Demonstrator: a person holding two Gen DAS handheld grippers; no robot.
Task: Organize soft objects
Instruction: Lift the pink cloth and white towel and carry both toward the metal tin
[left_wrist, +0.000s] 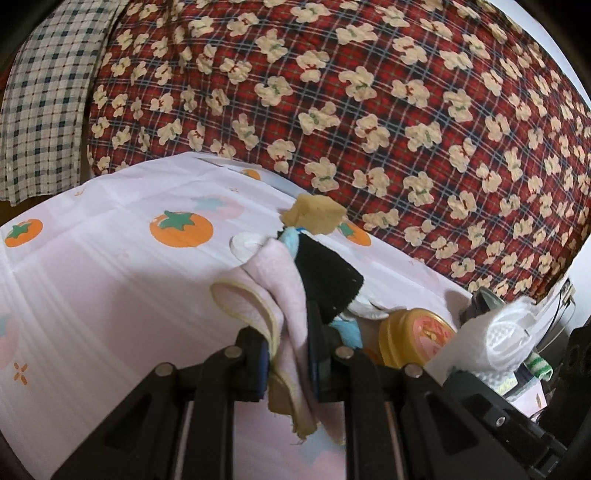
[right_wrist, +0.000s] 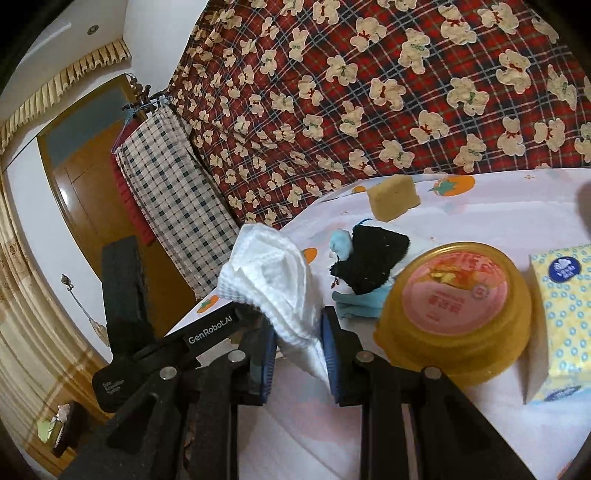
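**Both grippers pinching cloths above the table**

Nearest in the left wrist view: left gripper (left_wrist: 287, 363), jaws pressed almost together on a pink cloth (left_wrist: 275, 291) with a yellow hem, folds hanging below the pads and rising above them. Just behind the cloth: black plush (left_wrist: 330, 284) with a pale blue part, lying on the tablecloth (left_wrist: 110, 280).

Nearest in the right wrist view: right gripper (right_wrist: 299, 360), jaws narrow, clamped on a white cloth (right_wrist: 273, 284) bunched up over the left pad. Right of it: amber tub (right_wrist: 456, 314), pink lid on, contents hidden. Beside the tub at the right edge: tissue pack (right_wrist: 563, 321), closed. Behind the tub: the plush, apart from both grippers. Farther back: tan sponge (right_wrist: 393, 197), alone near the table's far edge. Beyond the table: red bear-print blanket (right_wrist: 369, 92) and checked cloth (right_wrist: 166, 177), hanging.
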